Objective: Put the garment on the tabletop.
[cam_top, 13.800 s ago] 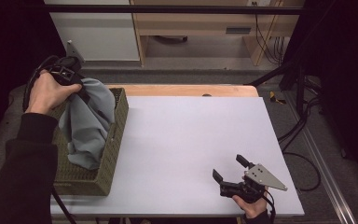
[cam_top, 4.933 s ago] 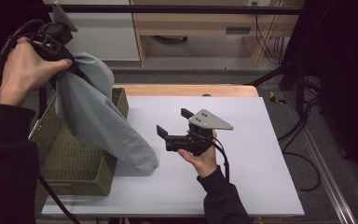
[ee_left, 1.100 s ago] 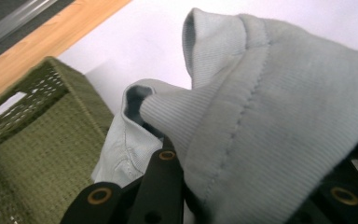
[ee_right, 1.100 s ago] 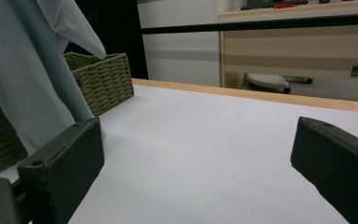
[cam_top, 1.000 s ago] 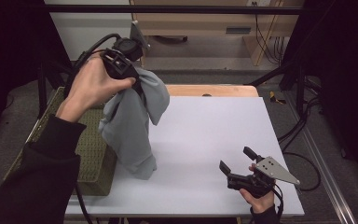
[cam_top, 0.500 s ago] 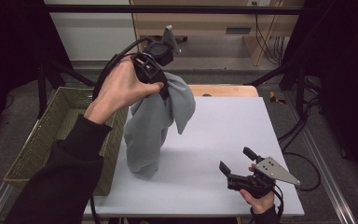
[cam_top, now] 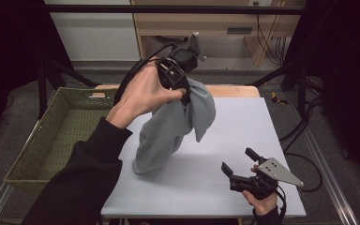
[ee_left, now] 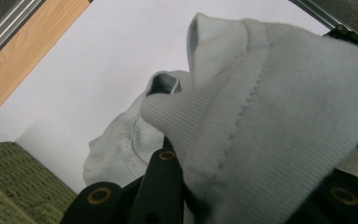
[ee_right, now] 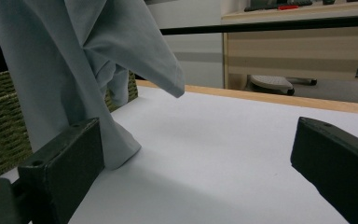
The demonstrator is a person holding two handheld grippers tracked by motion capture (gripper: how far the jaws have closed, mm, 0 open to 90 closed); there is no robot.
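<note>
Left claw [cam_top: 183, 91], top centre, grips the cloth [cam_top: 173, 126]; right claw [cam_top: 239, 168] waits open. Lower the cloth flat onto the desk [cam_top: 243, 122].

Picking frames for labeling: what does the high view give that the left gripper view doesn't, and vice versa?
High view alone: the left tool in the raised hand, the right tool open and low near the table's front edge, the green basket whole. Left gripper view alone: the ribbed hem and stitching of the grey garment pinched at its jaws. Both: garment hanging down to the white table, basket beside it.
</note>
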